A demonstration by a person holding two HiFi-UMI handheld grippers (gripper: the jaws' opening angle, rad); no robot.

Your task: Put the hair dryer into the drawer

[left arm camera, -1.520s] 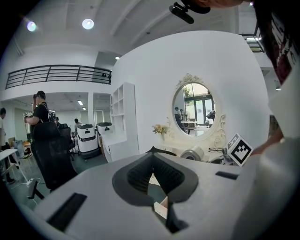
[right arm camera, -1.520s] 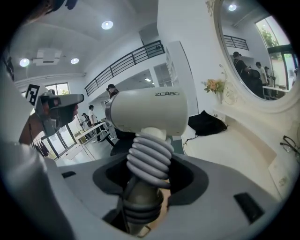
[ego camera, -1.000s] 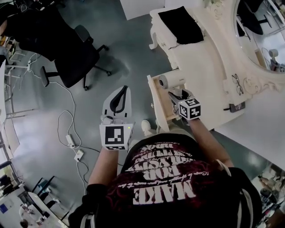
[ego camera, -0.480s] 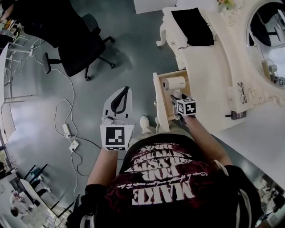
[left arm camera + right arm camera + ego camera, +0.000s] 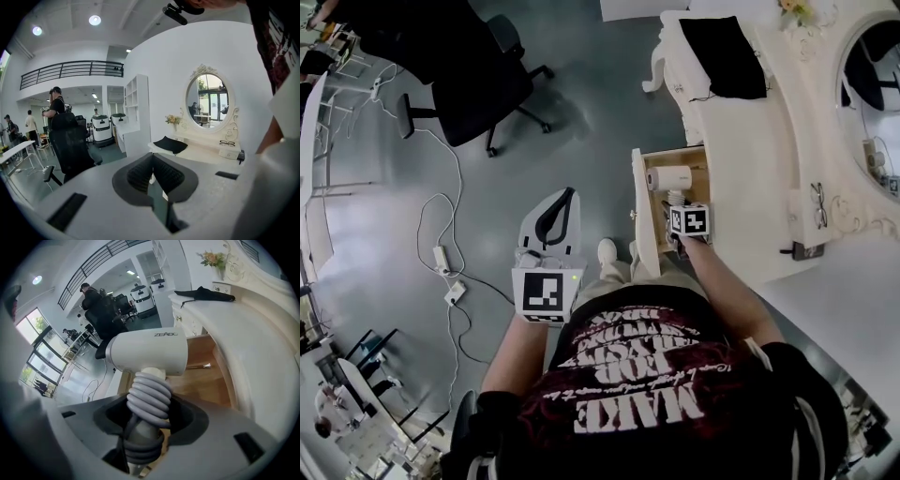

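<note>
The hair dryer (image 5: 668, 177) hangs over the drawer (image 5: 641, 211) — right gripper (image 5: 147, 425) clamping it.

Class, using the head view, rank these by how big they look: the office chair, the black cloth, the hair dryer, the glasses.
1. office chair
2. black cloth
3. hair dryer
4. glasses
The hair dryer and glasses look close in length, but the hair dryer looks bulkier.
</note>
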